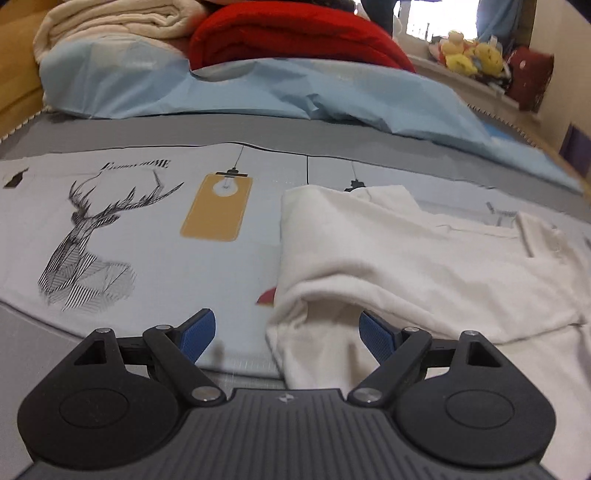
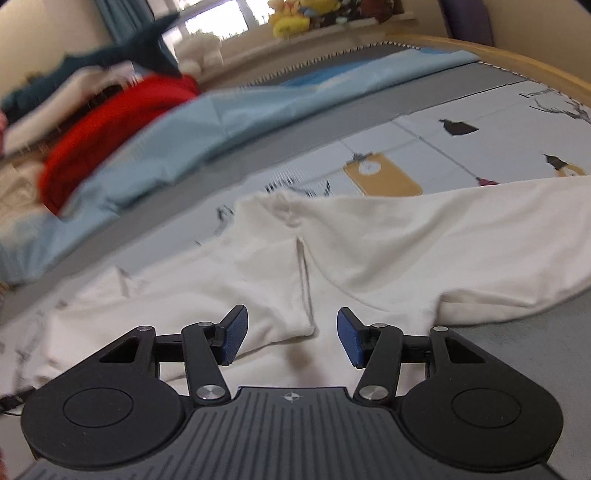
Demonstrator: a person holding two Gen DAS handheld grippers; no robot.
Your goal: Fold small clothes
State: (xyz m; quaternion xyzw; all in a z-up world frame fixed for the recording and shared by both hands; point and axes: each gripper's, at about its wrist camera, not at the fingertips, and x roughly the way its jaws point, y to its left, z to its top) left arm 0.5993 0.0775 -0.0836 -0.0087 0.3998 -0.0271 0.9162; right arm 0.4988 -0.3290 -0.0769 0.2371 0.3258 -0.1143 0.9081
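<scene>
White cotton, a small garment (image 1: 424,258) lay spread on the printed bedsheet (image 1: 147,258), partly folded, one layer doubled over another. In the left wrist view its near left corner sat between the fingers of the left gripper (image 1: 288,334), whose blue pads (image 1: 197,332) stood wide apart and pressed on nothing. In the right wrist view the right gripper (image 2: 291,336) hovered over a seamed edge of the garment (image 2: 332,251), its fingers parted and empty of cloth. Beyond the garment the sheet showed a deer drawing (image 1: 88,243) and a tan lamp panel (image 1: 218,206). Farther back lay a pale blue duvet (image 1: 258,88), a red blanket (image 1: 295,33) and a cream blanket (image 1: 110,22).
</scene>
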